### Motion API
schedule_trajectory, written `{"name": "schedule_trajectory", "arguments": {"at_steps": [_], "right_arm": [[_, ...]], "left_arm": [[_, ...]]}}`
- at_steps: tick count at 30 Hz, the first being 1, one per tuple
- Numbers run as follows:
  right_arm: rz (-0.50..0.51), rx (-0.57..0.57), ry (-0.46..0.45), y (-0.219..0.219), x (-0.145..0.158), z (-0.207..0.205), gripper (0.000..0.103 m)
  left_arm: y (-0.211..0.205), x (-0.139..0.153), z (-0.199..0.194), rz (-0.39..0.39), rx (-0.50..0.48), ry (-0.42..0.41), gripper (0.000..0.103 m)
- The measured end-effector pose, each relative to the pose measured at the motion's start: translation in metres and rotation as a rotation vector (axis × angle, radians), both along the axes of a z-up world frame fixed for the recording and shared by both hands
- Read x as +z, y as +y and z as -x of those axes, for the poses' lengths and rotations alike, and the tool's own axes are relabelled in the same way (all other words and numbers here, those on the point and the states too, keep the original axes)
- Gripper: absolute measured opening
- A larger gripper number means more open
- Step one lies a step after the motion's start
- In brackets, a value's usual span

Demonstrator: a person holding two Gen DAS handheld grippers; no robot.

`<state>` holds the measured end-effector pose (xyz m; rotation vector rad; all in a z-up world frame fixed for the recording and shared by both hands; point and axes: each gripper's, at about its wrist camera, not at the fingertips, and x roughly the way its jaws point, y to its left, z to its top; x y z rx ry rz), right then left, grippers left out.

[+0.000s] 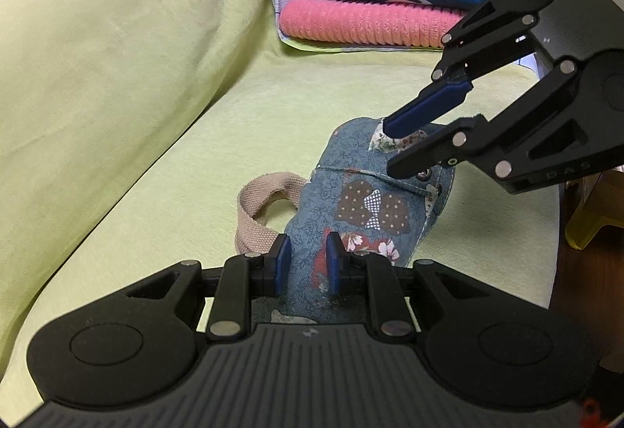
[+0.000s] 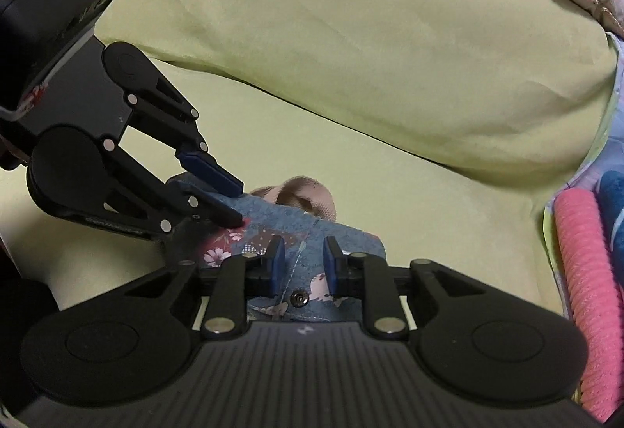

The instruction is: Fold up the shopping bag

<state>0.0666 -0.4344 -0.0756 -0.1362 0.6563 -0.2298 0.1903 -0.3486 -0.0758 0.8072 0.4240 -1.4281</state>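
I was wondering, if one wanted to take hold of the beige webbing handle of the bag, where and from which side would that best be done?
Grip the handle at the top of its loop, coming from the sofa-back side, away from both grippers. The strap arches clear of the blue bag there and lies on the green sofa seat, so a finger would probably slip under one flat band and pinch it across its width.

Bag (image 1: 351, 202) bottom perhaps hidden behind left tool (image 1: 306, 264).

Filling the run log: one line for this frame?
step: fold in progress | left tongs: open, astride bag | right tongs: open, astride bag | handle: on sofa
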Motion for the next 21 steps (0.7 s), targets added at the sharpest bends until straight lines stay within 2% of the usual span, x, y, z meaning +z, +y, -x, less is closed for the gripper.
{"name": "schedule_trajectory", "arguments": {"at_steps": [7, 13, 21], "right_arm": [[0.013, 0.011, 0.024, 0.009, -0.012, 0.009, 0.017], [0.023, 0.019, 0.048, 0.011, -0.021, 0.0, 0.018], [0.007, 0.01, 0.129, 0.007, -0.028, -0.019, 0.018]], "left_arm": [[0.001, 0.002, 0.0, 0.003, 0.004, 0.005, 0.021], [-0.001, 0.0, -0.003, 0.004, 0.004, 0.007, 0.021], [-0.01, -0.005, -0.011, 0.008, 0.013, 0.014, 0.021]]}}
